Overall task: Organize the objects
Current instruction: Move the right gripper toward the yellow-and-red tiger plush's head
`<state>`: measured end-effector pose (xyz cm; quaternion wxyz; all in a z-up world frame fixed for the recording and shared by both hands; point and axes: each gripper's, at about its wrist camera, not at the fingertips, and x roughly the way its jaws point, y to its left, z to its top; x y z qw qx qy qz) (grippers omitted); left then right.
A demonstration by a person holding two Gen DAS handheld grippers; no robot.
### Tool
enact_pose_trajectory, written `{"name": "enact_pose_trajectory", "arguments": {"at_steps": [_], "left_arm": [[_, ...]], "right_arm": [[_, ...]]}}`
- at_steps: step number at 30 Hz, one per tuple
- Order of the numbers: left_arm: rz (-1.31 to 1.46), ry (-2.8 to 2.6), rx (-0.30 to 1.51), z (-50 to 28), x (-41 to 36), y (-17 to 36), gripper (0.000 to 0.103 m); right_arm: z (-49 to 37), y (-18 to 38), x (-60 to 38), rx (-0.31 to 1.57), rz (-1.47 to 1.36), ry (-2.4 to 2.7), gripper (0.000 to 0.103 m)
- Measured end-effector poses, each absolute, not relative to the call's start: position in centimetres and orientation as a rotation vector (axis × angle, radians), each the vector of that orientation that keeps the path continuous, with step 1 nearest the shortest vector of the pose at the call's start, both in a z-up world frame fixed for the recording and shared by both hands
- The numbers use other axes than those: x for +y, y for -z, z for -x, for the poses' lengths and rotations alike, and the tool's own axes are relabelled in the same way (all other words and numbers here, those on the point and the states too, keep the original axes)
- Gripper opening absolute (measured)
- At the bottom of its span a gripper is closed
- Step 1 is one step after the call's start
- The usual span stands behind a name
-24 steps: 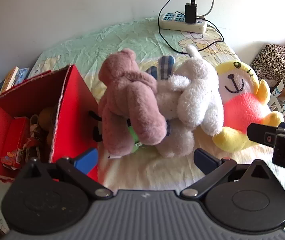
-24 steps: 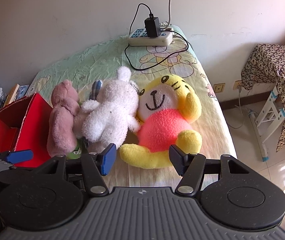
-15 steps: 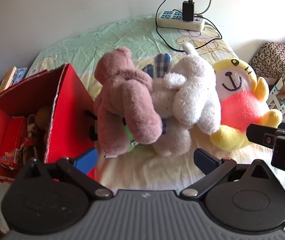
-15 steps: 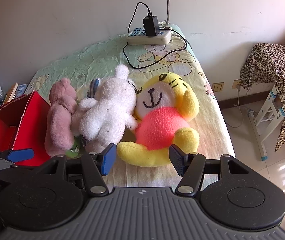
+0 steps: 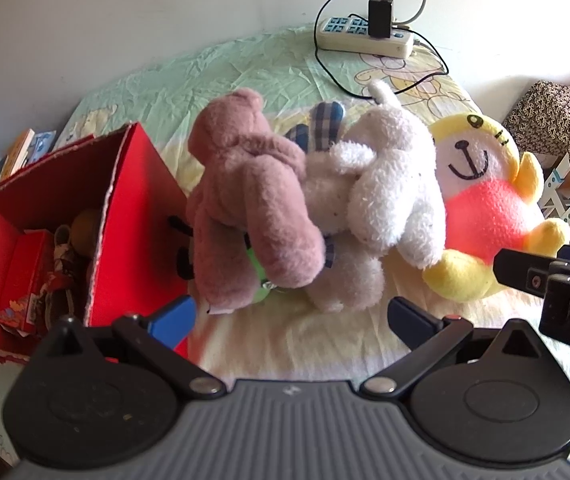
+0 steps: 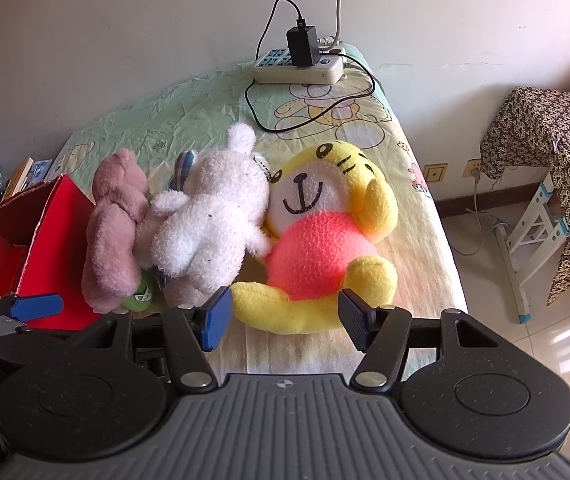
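At the left of the left wrist view stands the red box (image 5: 133,216), open on top with small things inside. Just right of it, touching its wall, lies the brown bear (image 5: 245,200). It leans on a white bunny (image 5: 389,184), and the yellow and pink toy (image 5: 497,208) lies at the far right. All three rest on the bed sheet (image 5: 221,68). These toys look soft, light and squishy, so they should squash when pinched. A fat leg or the belly looks best to grab. The left gripper (image 5: 291,314) is spread wide and holds nothing. The right gripper (image 6: 285,316) is also spread and empty, just in front of the yellow toy's foot. Compared with a moment ago, the toys look a little nearer and bigger in the left view, so that gripper has crept closer. The toys themselves have not moved.
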<state>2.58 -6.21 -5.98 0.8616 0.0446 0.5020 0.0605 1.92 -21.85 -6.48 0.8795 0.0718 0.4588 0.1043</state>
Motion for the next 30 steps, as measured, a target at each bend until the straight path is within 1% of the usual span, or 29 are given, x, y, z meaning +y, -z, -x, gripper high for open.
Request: {"name": "enact_pose_trajectory", "arguments": {"at_steps": [17, 22, 30], "left_arm": [[-0.104, -0.13, 1.051, -3.1, -6.5, 5.6, 0.102], [-0.105, -0.096, 1.04, -3.5, -6.9, 5.0, 0.102], [-0.043, 0.182, 0.928, -3.5, -8.6, 2.0, 0.1]], "right_arm": [[-2.4, 6.7, -22.8, 0.963, -0.201, -0.261, 0.062], [-2.8, 6.2, -23.9, 0.937, -0.25, -0.297, 0.062], [-3.9, 5.2, -27.4, 0.841, -0.353, -0.306, 0.062]]}}
